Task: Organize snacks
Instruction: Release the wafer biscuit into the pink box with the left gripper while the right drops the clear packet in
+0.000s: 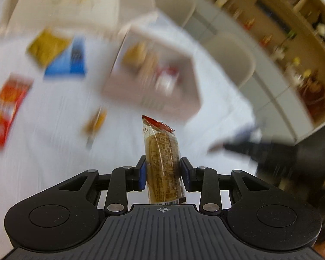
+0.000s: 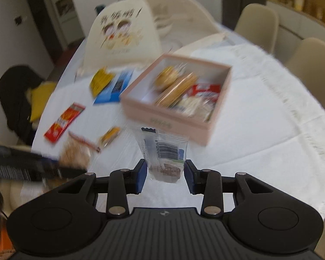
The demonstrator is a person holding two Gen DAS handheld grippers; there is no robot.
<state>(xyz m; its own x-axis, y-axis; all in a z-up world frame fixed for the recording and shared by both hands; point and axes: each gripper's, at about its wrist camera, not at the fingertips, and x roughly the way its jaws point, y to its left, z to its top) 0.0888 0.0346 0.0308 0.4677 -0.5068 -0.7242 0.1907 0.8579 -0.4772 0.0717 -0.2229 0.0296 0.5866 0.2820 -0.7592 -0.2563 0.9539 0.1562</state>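
Note:
My left gripper (image 1: 163, 173) is shut on a clear-wrapped brown cake packet (image 1: 162, 151) with a red serrated top, held upright above the white tablecloth. My right gripper (image 2: 164, 173) is shut on a clear packet with a barcode (image 2: 165, 151), its blue pads against the wrapper's sides. Just beyond both grippers a pink box (image 2: 173, 122) stands on the cloth, holding round cakes (image 2: 169, 79) and red-and-white packets (image 2: 205, 90); it shows blurred in the left wrist view as the pink box (image 1: 184, 104).
Loose snacks lie left of the box: a yellow packet (image 2: 100, 81), a blue one (image 2: 116, 90), a red one (image 2: 64, 121) and a small orange one (image 2: 110, 136). A cream printed bag (image 2: 123, 28) stands behind. Beige chairs (image 2: 257, 23) ring the table; shelves (image 1: 292, 43) stand to the right.

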